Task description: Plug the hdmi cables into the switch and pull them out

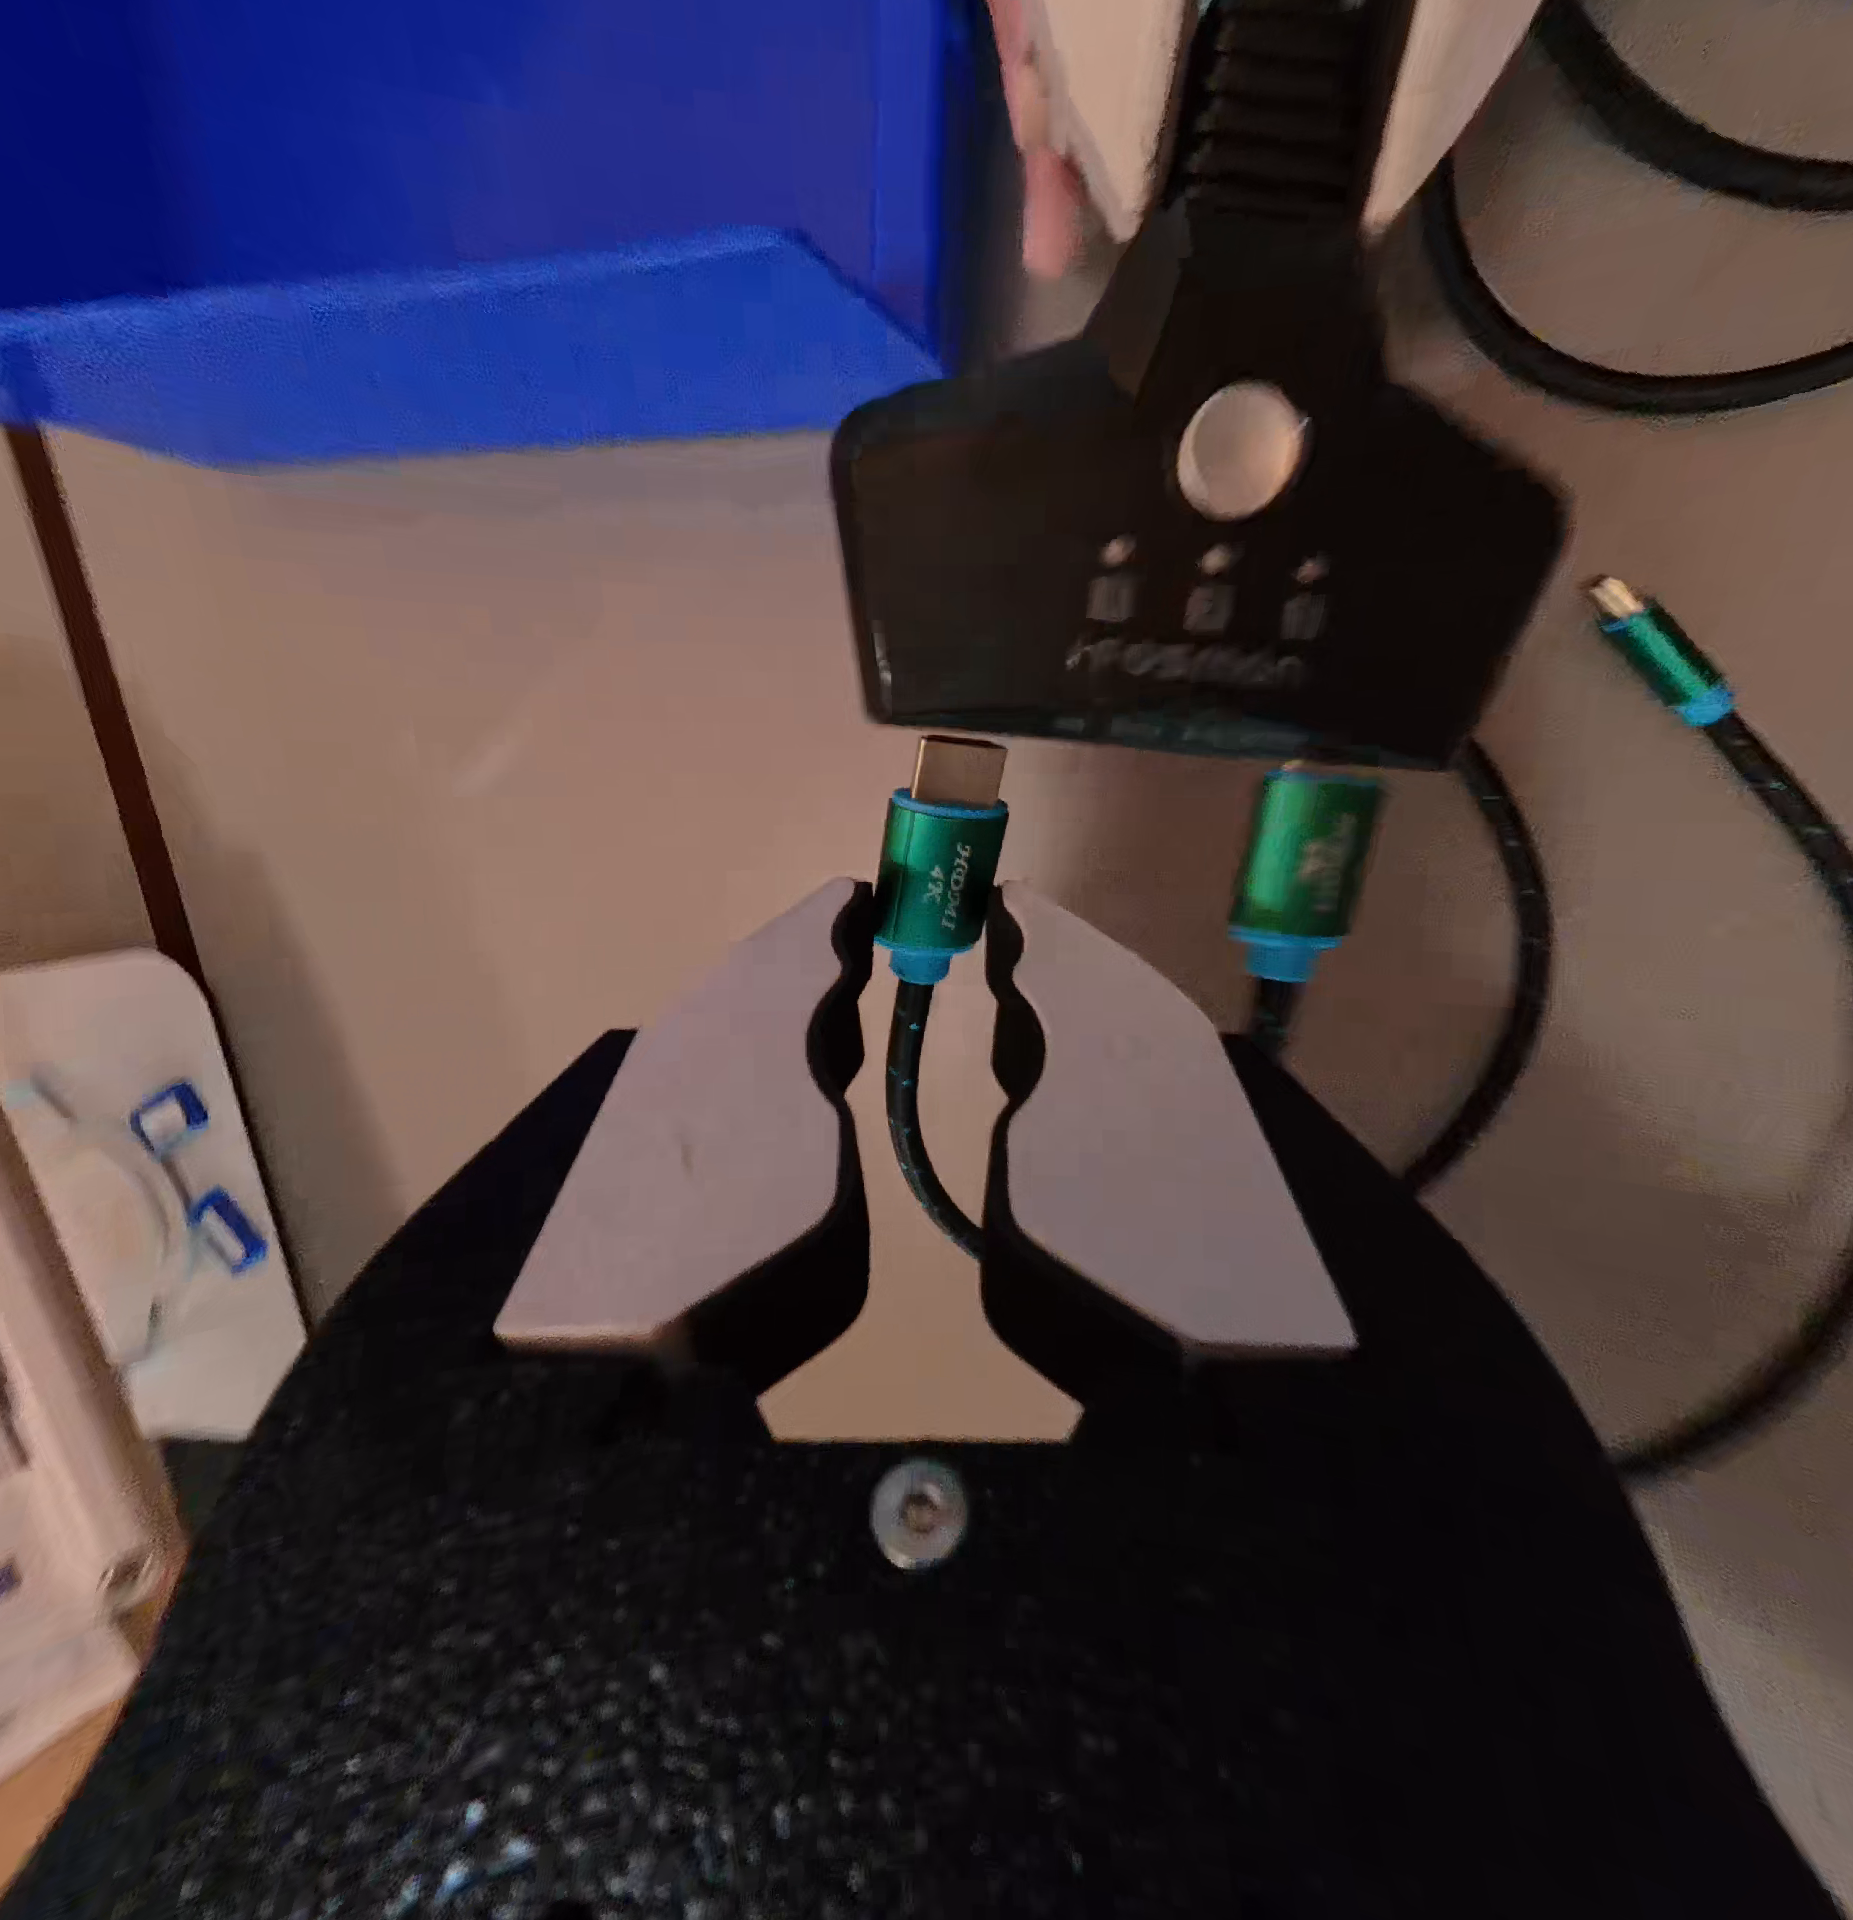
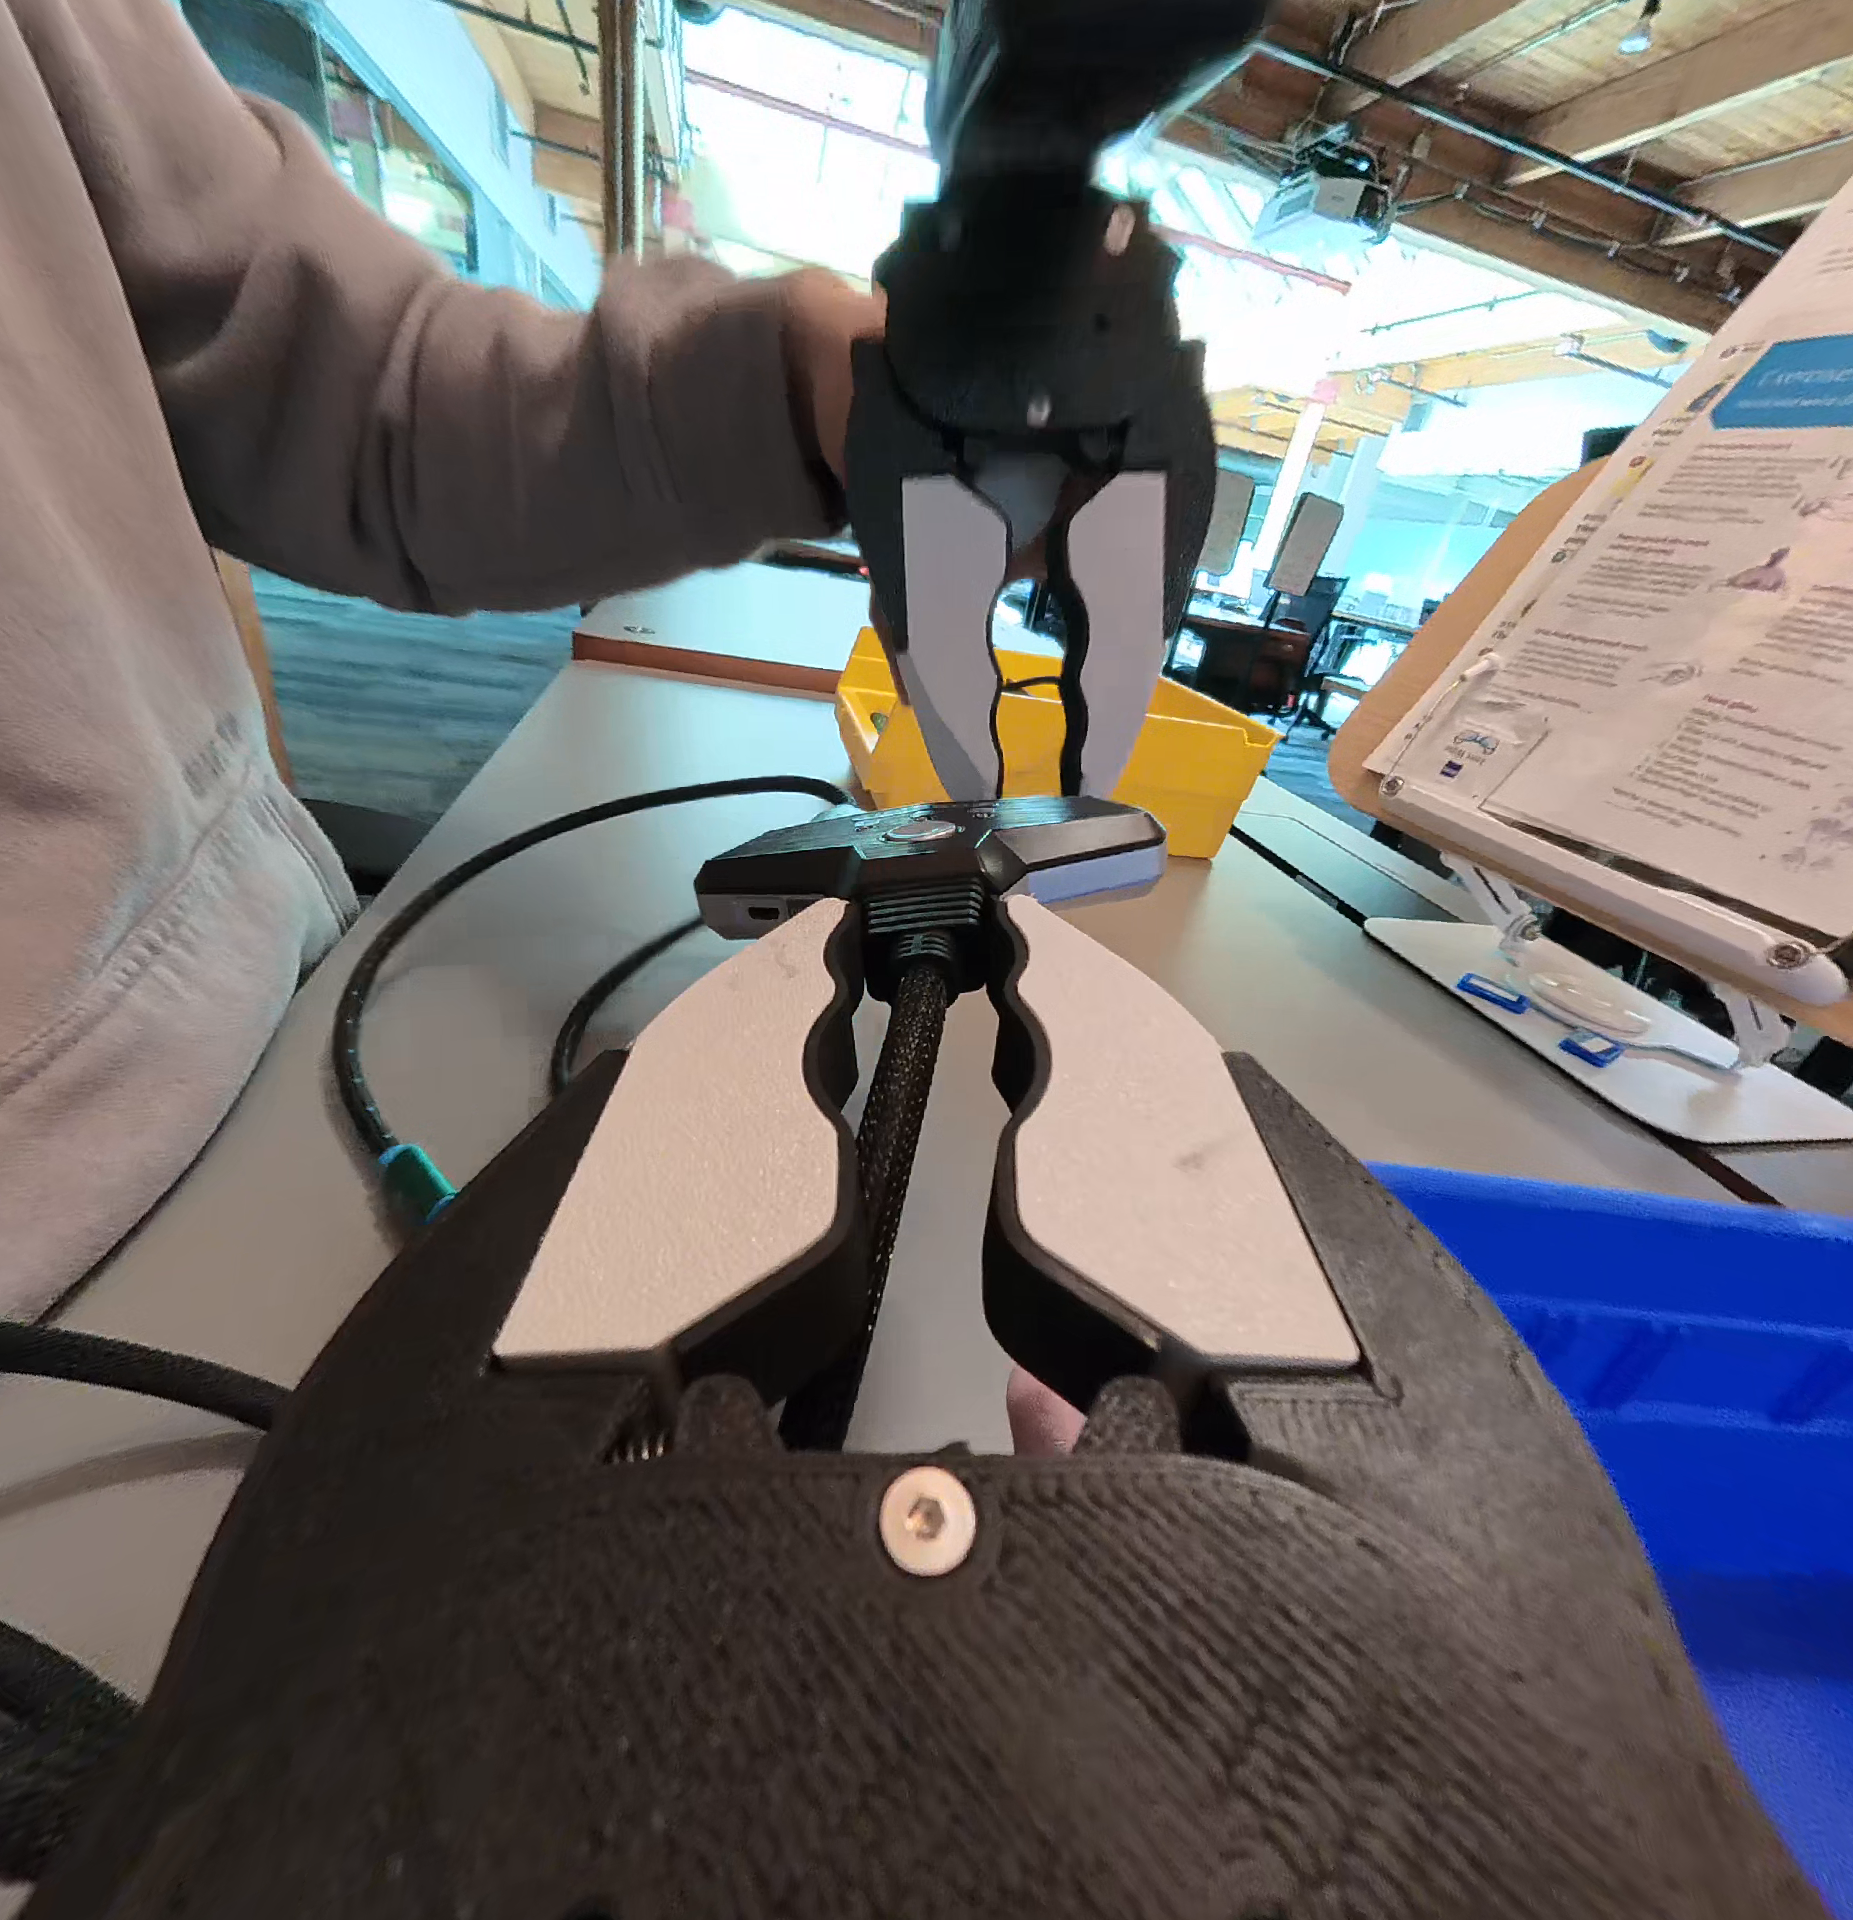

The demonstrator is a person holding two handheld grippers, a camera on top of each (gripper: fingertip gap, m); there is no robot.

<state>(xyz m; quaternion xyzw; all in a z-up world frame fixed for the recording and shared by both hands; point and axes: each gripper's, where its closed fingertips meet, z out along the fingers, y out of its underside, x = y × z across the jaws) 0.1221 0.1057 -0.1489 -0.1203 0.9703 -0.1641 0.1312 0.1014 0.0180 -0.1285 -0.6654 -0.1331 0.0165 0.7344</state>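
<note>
My left gripper [image 1: 930,888] is shut on a green HDMI plug [image 1: 937,868]; its metal tip sits just short of the near edge of the black switch [image 1: 1192,561], apart from it. A second green plug [image 1: 1306,862] sits in the switch's right port. A third green plug [image 1: 1660,655] lies loose on the table to the right. My right gripper [image 2: 924,914] is shut on the ribbed neck of the switch [image 2: 932,847], where its black braided cable [image 2: 901,1091] leaves. The left gripper [image 2: 1041,774] shows beyond the switch in the right wrist view.
A blue bin [image 1: 434,260] stands far left of the switch and shows in the right wrist view [image 2: 1680,1403]. A yellow bin [image 2: 1192,748] stands behind the switch. A document stand [image 2: 1649,727] is on the right. Black cables [image 2: 465,883] loop on the grey table. A person's sleeve [image 2: 382,416] is at left.
</note>
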